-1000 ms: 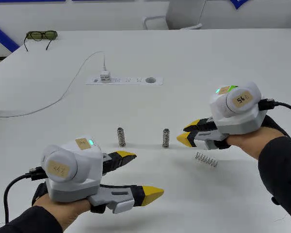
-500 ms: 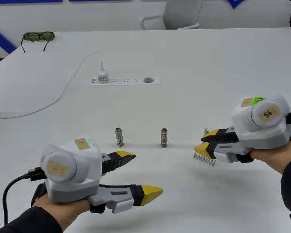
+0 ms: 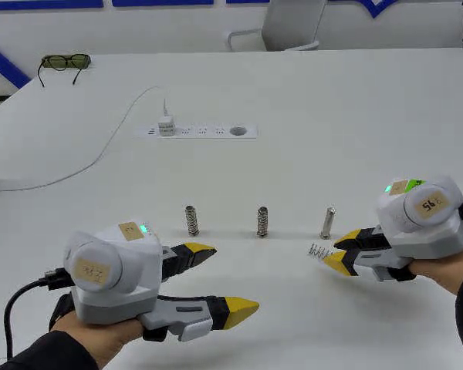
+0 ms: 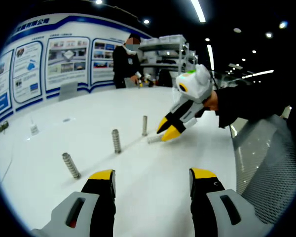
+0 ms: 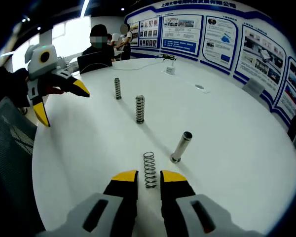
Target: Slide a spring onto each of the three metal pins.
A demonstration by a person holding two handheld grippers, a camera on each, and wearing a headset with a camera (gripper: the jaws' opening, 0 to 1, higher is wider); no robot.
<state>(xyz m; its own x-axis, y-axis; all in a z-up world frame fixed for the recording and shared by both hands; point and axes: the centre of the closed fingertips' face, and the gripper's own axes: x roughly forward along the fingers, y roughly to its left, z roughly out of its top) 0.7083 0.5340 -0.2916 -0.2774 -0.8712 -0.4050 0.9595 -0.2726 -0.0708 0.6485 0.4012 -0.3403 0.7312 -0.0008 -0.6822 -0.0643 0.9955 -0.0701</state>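
Three metal pins stand in a row on the white table. The left pin [image 3: 191, 220] and middle pin [image 3: 262, 221] each carry a spring. The right pin [image 3: 327, 223] is bare. A loose spring [image 3: 318, 251] lies flat in front of the bare pin. My right gripper [image 3: 339, 250] is low at the table, its jaws narrowly open. The loose spring [image 5: 149, 169] has its near end between the fingertips [image 5: 126, 176], with a gap on each side. The bare pin [image 5: 180, 146] stands just beyond. My left gripper [image 3: 230, 277] hovers at the near left, wide open and holding nothing.
A white power strip [image 3: 197, 131] with a plug and a trailing cable [image 3: 100, 154] lies further back. Glasses [image 3: 64, 60] rest at the far left corner. A chair [image 3: 282, 31] stands behind the table. A person [image 4: 123, 61] stands in the background.
My right gripper has moved right and toward me, from beside the middle pin down to the loose spring, uncovering the bare pin. The left gripper has stayed put.
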